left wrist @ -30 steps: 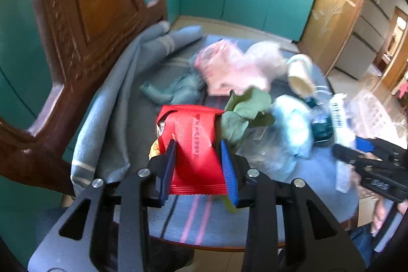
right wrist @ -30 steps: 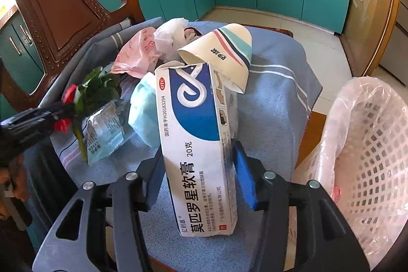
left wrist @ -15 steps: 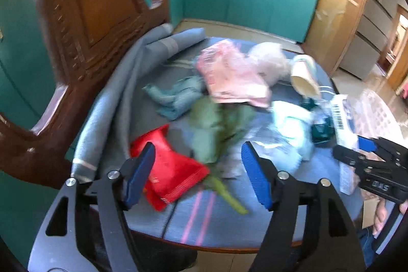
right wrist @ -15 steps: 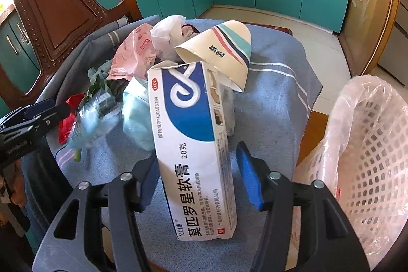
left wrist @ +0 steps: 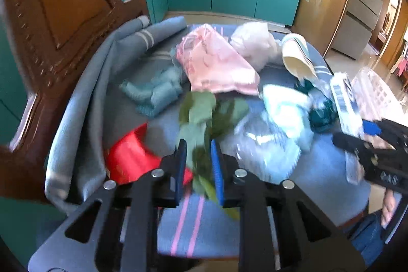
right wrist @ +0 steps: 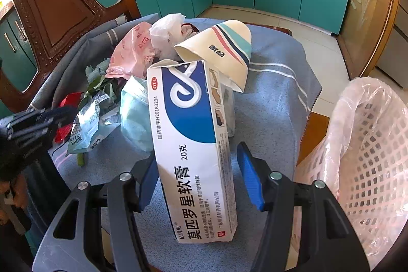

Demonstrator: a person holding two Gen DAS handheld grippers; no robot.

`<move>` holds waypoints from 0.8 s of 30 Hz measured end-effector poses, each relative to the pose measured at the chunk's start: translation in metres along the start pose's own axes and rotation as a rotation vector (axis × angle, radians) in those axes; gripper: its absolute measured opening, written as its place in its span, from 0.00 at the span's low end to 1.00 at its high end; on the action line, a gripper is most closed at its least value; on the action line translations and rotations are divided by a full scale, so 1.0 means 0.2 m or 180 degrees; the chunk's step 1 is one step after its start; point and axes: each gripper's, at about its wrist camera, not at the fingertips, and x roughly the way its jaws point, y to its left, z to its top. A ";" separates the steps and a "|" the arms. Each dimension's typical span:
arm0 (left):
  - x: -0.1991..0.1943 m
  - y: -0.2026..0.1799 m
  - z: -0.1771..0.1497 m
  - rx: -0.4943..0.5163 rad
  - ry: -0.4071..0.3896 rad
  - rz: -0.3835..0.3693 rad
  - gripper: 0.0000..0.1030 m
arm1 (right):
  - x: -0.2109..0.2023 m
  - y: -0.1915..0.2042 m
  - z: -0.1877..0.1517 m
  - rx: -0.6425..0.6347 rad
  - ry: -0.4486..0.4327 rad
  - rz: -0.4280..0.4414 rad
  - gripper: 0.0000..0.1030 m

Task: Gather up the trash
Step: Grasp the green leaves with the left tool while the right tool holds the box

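Note:
Trash lies on a blue cloth (left wrist: 329, 177) over a chair seat. My left gripper (left wrist: 198, 157) is shut on the stem of a green leafy sprig (left wrist: 201, 114), with a red wrapper (left wrist: 130, 157) just left of it. My right gripper (right wrist: 197, 165) is open around a white and blue medicine box (right wrist: 188, 134) lying on the cloth; its jaws stand apart from the box sides. The sprig (right wrist: 99, 86) and red wrapper (right wrist: 66, 103) also show in the right wrist view, beside the left gripper (right wrist: 56, 114).
A pink bag (left wrist: 216, 63), white bag (left wrist: 252, 42), paper cup (right wrist: 224, 47), face mask (right wrist: 135, 114) and silvery pouch (right wrist: 86, 124) lie on the cloth. A white bag-lined basket (right wrist: 367, 144) stands at the right. The wooden chair back (left wrist: 58, 4) rises at the left.
My left gripper let go of the red wrapper, opened, then closed on the green sprig's stem. My right gripper opened a little wider around the box.

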 end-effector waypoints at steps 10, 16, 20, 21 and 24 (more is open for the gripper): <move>0.16 -0.04 0.03 -0.0074 0.0223 -0.0023 0.42 | 0.04 -0.01 0.00 0.0011 0.0062 -0.0015 0.57; 0.16 0.03 0.05 -0.0213 0.0204 -0.0013 0.18 | 0.04 -0.02 0.00 0.0052 0.0048 0.0035 0.57; 0.10 0.05 0.05 -0.0284 0.0061 -0.0008 0.12 | 0.02 -0.01 0.00 -0.0003 -0.0006 0.0013 0.44; 0.08 0.05 0.06 -0.0290 0.0009 0.0009 0.11 | 0.01 -0.01 0.00 -0.0004 -0.0031 -0.0004 0.42; -0.02 0.06 0.05 -0.0291 -0.0135 0.0043 0.11 | -0.02 -0.02 0.01 0.0040 -0.0102 0.0016 0.39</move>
